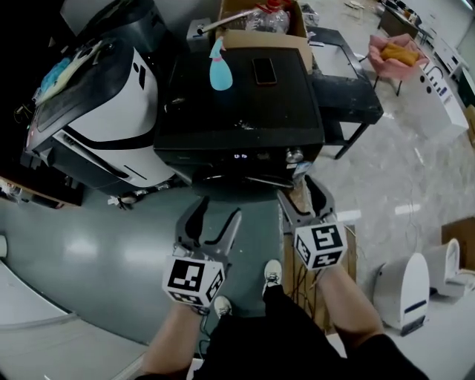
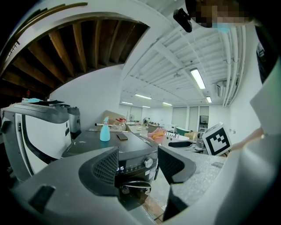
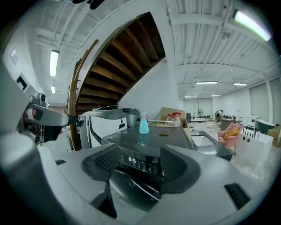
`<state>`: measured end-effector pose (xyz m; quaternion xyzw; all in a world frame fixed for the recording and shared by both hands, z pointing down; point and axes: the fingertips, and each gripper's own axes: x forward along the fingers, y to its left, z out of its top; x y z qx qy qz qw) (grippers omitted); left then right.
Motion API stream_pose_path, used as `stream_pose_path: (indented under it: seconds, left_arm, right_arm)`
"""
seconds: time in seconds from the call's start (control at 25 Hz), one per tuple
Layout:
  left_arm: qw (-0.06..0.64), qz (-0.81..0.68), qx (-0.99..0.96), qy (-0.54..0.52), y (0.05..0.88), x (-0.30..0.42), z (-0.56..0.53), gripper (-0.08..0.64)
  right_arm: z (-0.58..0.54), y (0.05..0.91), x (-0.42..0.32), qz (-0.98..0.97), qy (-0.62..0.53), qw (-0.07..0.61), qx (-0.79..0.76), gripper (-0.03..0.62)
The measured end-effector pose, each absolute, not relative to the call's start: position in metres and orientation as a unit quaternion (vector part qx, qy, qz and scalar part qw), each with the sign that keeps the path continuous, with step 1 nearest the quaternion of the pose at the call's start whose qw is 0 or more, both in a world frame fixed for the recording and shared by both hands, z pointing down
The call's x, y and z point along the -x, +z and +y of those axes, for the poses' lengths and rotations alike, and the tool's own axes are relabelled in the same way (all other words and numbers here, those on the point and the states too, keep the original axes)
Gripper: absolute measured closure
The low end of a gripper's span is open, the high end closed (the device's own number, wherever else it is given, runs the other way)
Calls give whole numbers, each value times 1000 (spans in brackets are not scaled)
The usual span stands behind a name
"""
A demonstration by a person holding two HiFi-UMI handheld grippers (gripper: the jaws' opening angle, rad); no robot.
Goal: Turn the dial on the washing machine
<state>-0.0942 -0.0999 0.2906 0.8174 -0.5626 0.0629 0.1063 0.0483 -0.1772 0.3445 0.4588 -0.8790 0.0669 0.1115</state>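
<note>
The black washing machine (image 1: 237,104) stands ahead of me, its silver dial (image 1: 295,155) at the right end of the front panel. My left gripper (image 1: 217,215) hangs open in front of the machine's lower left, well short of it. My right gripper (image 1: 303,194) is open too, just below the dial and apart from it. In the left gripper view the dial (image 2: 149,163) shows between the open jaws of the left gripper (image 2: 138,165), far off. The right gripper view has the lit control panel (image 3: 142,163) between the right gripper's (image 3: 139,165) jaws; the dial is hidden there.
A teal spray bottle (image 1: 220,68) and a phone (image 1: 264,70) lie on the machine's lid. A white-and-black appliance (image 1: 96,111) stands at the left, a cardboard box (image 1: 263,22) behind, a black table (image 1: 345,85) at the right. A white device (image 1: 404,289) sits on the floor.
</note>
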Motion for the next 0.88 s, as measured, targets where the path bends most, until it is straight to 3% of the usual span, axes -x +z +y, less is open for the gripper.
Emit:
stream_pose_path:
  seconds: [0.88]
  left_arm:
    - [135,-561,-810,107,340,29,-190,299]
  right_arm:
    - [-281,423,-86,-877,60,145,-454,305]
